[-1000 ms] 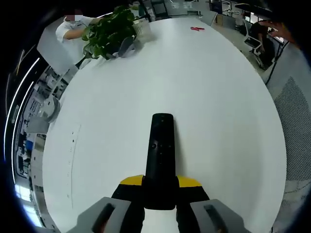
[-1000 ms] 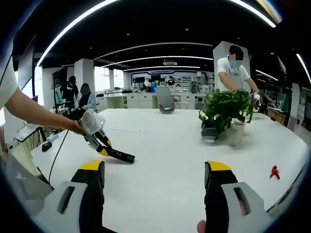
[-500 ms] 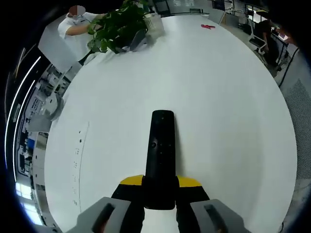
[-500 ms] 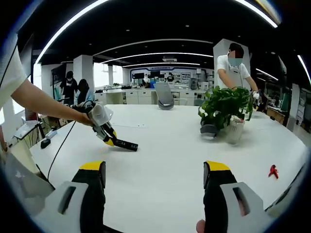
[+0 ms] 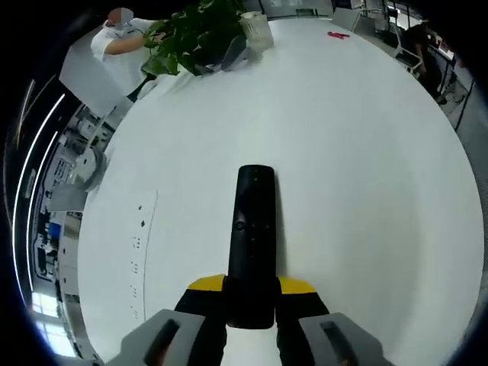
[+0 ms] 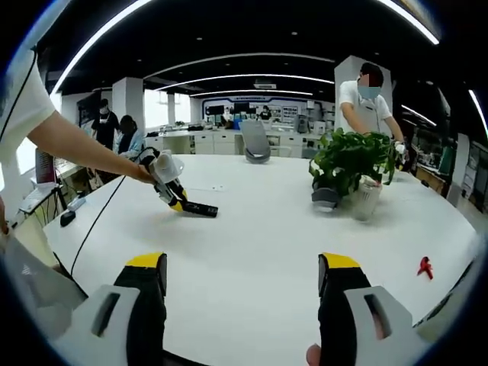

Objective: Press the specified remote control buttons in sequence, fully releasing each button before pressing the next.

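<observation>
In the left gripper view, the left claw [image 5: 251, 305] pinches the near end of a black remote control [image 5: 252, 232] between its yellow-tipped jaws, the remote pointing away from the camera above the white desk [image 5: 366, 175]. At the desk's far edge stand a leafy potted plant [image 5: 194, 34] and a pale container [image 5: 257, 29] just beside it, with a small red object [image 5: 338, 35] lying well apart to the right. In the right gripper view, the right claw [image 6: 240, 293] hangs spread with nothing between its jaws, above the same desk. Farther off to the left, a person's arm [image 6: 80, 145] holds the left claw with the remote's tip close to or touching the desk surface; which, the picture cannot settle. A standing person [image 6: 367, 103] is behind the plant.
</observation>
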Motion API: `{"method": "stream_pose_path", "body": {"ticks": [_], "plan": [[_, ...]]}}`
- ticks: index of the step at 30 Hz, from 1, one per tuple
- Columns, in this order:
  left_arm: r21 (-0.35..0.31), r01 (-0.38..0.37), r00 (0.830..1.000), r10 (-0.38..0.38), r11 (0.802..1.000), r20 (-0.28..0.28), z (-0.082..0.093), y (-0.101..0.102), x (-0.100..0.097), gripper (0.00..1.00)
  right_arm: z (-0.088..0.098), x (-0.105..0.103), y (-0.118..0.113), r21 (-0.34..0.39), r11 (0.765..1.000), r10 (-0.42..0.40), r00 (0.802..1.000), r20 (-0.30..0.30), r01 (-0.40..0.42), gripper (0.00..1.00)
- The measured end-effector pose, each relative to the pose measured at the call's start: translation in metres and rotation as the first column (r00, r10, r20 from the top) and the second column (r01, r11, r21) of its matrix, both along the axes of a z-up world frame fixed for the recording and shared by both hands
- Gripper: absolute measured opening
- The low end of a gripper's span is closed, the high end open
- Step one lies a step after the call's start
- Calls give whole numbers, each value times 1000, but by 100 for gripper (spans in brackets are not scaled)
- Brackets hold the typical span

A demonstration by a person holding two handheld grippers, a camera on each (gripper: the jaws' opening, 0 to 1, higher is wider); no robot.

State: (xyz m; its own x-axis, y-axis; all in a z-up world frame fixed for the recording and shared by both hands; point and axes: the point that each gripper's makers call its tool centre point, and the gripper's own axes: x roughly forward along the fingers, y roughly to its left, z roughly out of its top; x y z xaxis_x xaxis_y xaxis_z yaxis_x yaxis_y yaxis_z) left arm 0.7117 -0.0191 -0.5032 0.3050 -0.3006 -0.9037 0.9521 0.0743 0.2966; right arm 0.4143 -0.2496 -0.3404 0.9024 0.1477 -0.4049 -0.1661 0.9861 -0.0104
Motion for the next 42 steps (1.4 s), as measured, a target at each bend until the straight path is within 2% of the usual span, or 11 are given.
{"method": "stream_pose_path", "body": {"ticks": [6,13,16,18,21,26,32,35,37,41,42], "plan": [[35,18,1000,-18,999,-7,-6,2,12,22,-2,0,-1,0,1000,-3,1000,-12,3,84],[23,10,999,-9,1000,-35,-10,1,18,22,-2,1,-4,4,1000,-20,1000,-8,20,84],[26,23,998,-21,999,-65,-11,0,17,23,-3,0,-4,0,1000,-22,1000,-13,22,84],[28,68,995,-65,997,-75,-11,-1,16,23,-2,0,-4,1,1000,-21,1000,-8,21,84],[26,54,995,-52,998,-82,-11,0,16,24,-2,0,-5,0,1000,-21,1000,-9,21,84],[26,88,994,-86,996,-71,-11,-1,15,24,-1,0,-5,3,1000,-20,1000,-2,20,84],[19,45,997,-44,999,-56,-9,0,18,28,3,0,-4,6,1000,-16,1000,18,16,87],[15,23,1000,-23,1000,-12,-7,1,20,32,6,1,-4,8,1000,-16,999,33,16,88],[-15,-39,999,39,999,15,-4,3,25,36,7,0,-4,10,1000,-17,999,40,17,88],[-25,-98,995,98,995,-20,0,10,18,52,10,0,-4,14,1000,-19,999,50,19,90],[-39,-128,992,127,991,-17,3,13,17,53,11,1,-5,15,1000,-23,998,58,22,90]]}}
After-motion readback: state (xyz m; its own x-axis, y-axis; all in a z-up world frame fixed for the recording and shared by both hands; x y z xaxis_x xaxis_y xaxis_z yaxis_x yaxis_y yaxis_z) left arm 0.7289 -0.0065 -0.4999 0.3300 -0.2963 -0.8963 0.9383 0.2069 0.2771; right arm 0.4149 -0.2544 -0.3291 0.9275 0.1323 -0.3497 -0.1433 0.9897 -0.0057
